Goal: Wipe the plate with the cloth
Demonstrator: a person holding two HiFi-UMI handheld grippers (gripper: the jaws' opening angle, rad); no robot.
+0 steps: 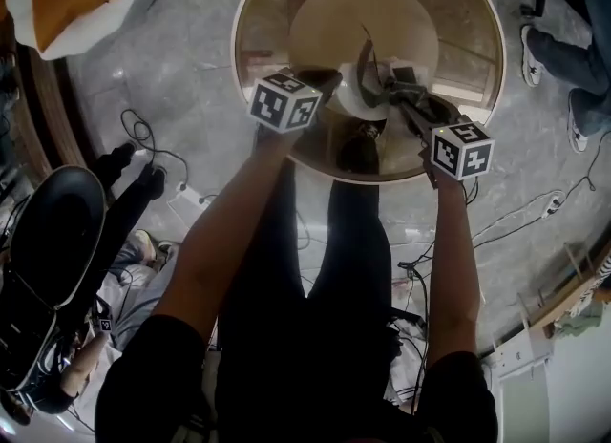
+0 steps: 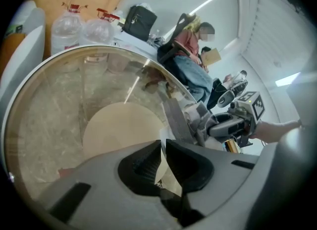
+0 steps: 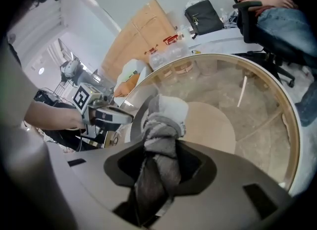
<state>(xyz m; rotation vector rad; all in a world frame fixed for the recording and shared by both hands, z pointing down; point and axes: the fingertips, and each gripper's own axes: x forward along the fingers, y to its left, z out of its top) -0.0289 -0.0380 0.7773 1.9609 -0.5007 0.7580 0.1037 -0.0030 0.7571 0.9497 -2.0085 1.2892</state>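
Observation:
A white plate (image 1: 351,99) is held on edge over the round glass table (image 1: 250,11), between my two grippers. My left gripper (image 1: 329,83) is shut on its near rim; in the left gripper view the jaws (image 2: 162,149) pinch a thin pale edge and the plate (image 2: 177,122) runs away as a grey band. My right gripper (image 1: 391,90) is shut on a grey cloth (image 1: 368,61). In the right gripper view the cloth (image 3: 161,125) bunches out of the right gripper (image 3: 161,147) and presses against the plate (image 3: 132,122).
The table's tan rim (image 3: 293,140) rings a beige disc (image 2: 121,125) under the glass. Water bottles (image 2: 67,28) and a black bag (image 3: 203,18) stand beyond it. A seated person (image 2: 190,50) is nearby. Cables (image 1: 535,212) and a black chair (image 1: 48,260) lie on the floor.

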